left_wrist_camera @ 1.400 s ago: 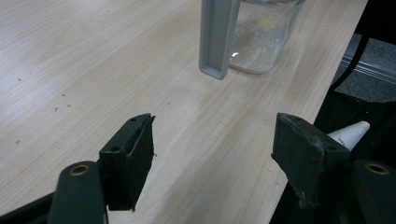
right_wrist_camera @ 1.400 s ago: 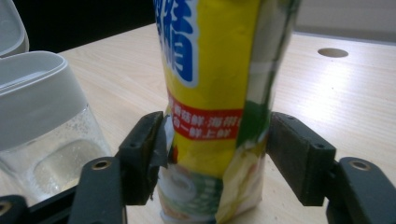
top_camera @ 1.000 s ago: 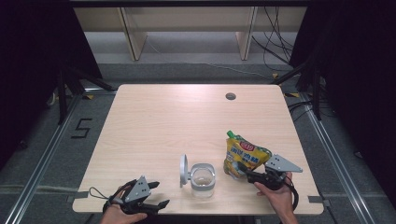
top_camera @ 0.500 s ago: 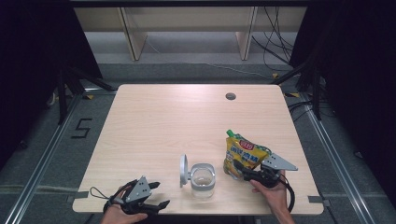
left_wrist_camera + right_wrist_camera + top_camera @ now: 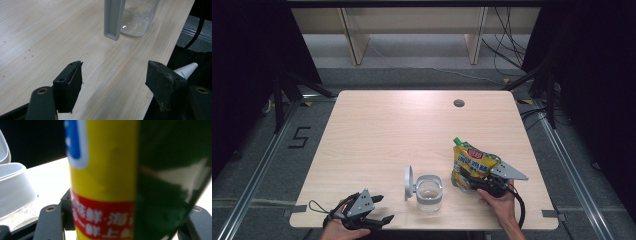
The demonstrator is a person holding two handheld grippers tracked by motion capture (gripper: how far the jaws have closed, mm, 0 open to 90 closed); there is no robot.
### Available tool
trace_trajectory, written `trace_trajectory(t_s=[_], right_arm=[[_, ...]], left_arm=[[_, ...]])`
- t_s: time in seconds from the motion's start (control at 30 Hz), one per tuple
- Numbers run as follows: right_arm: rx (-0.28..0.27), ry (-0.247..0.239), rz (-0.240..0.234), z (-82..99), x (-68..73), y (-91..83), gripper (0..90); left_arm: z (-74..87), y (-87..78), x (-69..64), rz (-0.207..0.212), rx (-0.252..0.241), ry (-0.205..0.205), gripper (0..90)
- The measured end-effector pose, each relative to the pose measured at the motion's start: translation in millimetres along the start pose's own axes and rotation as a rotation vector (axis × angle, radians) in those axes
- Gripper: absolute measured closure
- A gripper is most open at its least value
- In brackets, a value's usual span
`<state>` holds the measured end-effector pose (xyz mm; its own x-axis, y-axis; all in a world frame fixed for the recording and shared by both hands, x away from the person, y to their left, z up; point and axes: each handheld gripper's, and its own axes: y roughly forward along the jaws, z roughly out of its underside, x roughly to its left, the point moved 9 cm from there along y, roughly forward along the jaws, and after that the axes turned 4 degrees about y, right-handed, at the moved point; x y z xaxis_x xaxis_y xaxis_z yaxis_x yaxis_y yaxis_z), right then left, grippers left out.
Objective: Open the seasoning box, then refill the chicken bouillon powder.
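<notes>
- The yellow pouch [image 5: 473,166] stands near the table's [image 5: 377,130] right edge — the right gripper [image 5: 477,185] has just squeezed in on it.
- Hold the pouch firm and upright, then bring it to the open jar [image 5: 429,192].
- The left gripper [image 5: 379,210] waits wide and empty — it could steady the jar.

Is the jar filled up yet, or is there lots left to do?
Done: the clear jar stands with its lid flipped open. In hand: the right gripper grips the yellow spout pouch beside the jar. Left: nothing poured yet, the jar looks empty, and the left gripper waits open.

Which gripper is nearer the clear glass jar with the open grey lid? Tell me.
Right. The right gripper sits beside the jar, around the yellow pouch; the left gripper lies farther off.
</notes>
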<state>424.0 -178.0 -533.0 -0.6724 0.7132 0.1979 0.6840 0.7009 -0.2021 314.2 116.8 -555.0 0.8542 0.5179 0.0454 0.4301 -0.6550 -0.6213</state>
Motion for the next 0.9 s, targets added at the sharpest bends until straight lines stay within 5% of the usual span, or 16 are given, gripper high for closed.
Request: trace_trajectory(t_s=[0.2, 0.4, 0.73, 0.9], right_arm=[[0.004, 0.012, -0.012, -1.0, 0.4, 1.7, 40.1], [0.030, -0.009, 0.033, -2.6, 3.4, 1.0, 43.4], [0.056, -0.022, 0.044, -7.2, 11.0, -0.9, 45.6], [0.080, -0.070, 0.044, -9.8, 14.9, -6.3, 46.8]], left_arm=[[-2.1, 1.5, -0.2, -0.002, -0.023, -0.021, 28.7], [-2.2, 1.3, 2.0, -0.010, -0.014, -0.008, 28.8], [-1.8, -1.0, 2.8, -0.008, -0.005, 0.000, 28.8], [-3.0, -2.1, 3.2, -0.014, -0.016, -0.005, 28.8]])
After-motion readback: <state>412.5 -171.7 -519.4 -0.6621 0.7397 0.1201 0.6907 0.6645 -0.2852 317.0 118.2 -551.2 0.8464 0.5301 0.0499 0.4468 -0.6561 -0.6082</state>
